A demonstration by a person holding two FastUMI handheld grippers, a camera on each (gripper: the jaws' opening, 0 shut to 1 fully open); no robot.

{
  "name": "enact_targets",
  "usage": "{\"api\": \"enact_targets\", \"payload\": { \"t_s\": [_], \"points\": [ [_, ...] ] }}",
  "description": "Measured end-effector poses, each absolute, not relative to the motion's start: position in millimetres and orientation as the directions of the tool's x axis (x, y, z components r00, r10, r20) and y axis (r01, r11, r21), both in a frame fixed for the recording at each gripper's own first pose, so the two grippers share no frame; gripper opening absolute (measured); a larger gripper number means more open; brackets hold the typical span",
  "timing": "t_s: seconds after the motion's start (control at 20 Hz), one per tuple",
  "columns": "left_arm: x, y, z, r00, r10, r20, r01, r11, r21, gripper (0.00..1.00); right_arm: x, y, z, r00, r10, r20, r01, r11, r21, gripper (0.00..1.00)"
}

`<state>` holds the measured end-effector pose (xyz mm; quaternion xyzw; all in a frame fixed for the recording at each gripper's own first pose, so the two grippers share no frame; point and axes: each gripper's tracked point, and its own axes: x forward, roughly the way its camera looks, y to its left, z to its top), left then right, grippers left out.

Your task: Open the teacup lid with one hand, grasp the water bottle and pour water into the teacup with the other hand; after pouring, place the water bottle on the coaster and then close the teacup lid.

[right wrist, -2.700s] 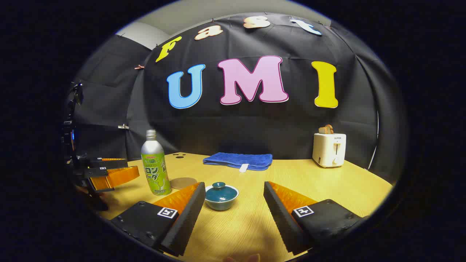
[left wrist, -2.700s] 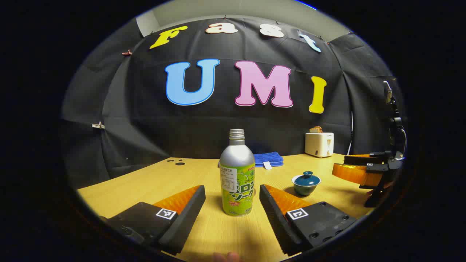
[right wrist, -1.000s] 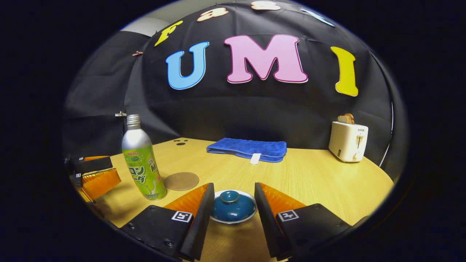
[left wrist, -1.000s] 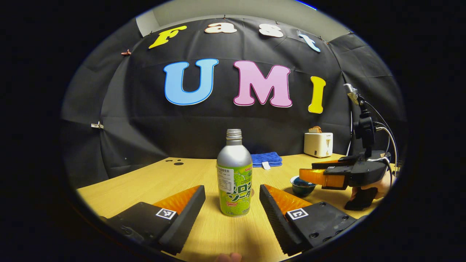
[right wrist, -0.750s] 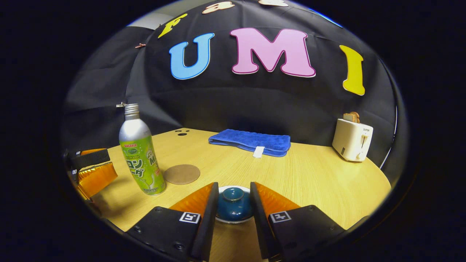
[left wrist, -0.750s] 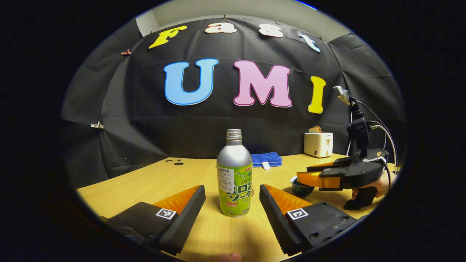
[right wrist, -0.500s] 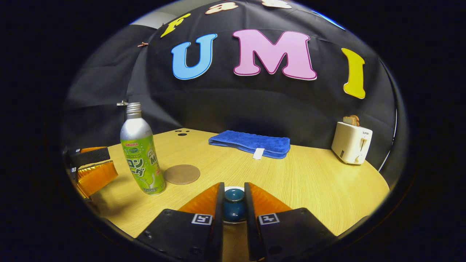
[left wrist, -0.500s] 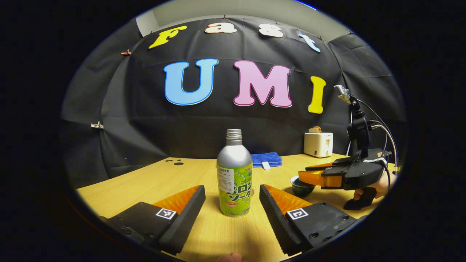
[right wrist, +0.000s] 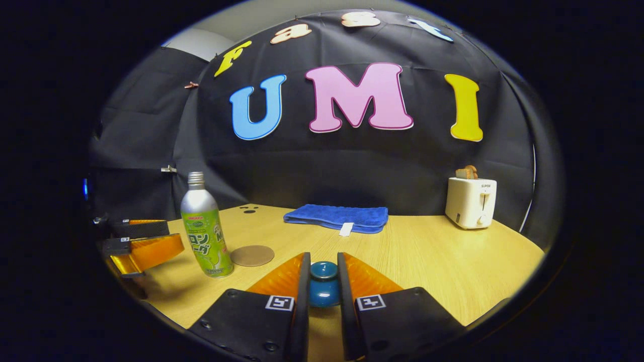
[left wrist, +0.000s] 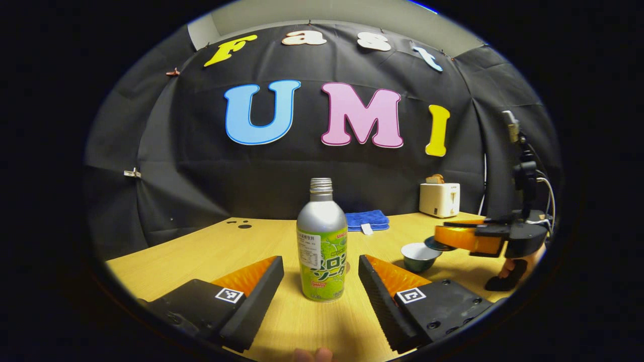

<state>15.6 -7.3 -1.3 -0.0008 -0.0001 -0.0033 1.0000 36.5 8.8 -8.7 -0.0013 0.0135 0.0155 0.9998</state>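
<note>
Teal teacup lid (right wrist: 323, 284) pinched in right gripper (right wrist: 322, 281), lifted off open teacup (left wrist: 420, 255), left gripper (left wrist: 322, 274) spread wide around upright water bottle (left wrist: 321, 246), untouched, coaster (right wrist: 252, 255) just right of bottle.

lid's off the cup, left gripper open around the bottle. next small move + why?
Probably shut the left gripper on the water bottle: it stands upright between the open fingers, not yet held. The right gripper holds the lid clear of the open teacup, so pouring can follow.
</note>
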Motion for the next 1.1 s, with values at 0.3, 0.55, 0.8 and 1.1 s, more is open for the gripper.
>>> {"api": "enact_targets", "payload": {
  "t_s": [0.3,0.55,0.8,1.1],
  "points": [
    [52.5,-9.9,-0.6,1.000,0.006,-0.001,-0.006,1.000,-0.001,0.95,1.4,-11.4,-3.6,1.000,0.005,0.002,-0.005,1.000,-0.003,0.30],
    [71.8,-6.3,-1.7,0.999,0.052,-0.003,-0.052,0.999,-0.001,0.95,-8.7,-30.8,-2.3,1.000,-0.012,0.002,0.012,1.000,-0.002,0.30],
    [73.4,-9.8,1.8,0.997,0.070,-0.035,-0.065,0.989,0.134,0.81,-9.9,-58.7,-0.5,0.998,-0.064,0.002,0.064,0.998,-0.002,0.30],
    [69.5,-44.1,33.2,1.000,0.017,-0.025,0.001,0.813,0.583,0.80,-12.3,-92.8,0.6,0.993,-0.116,0.003,0.116,0.993,-0.004,0.30]
  ]
}}
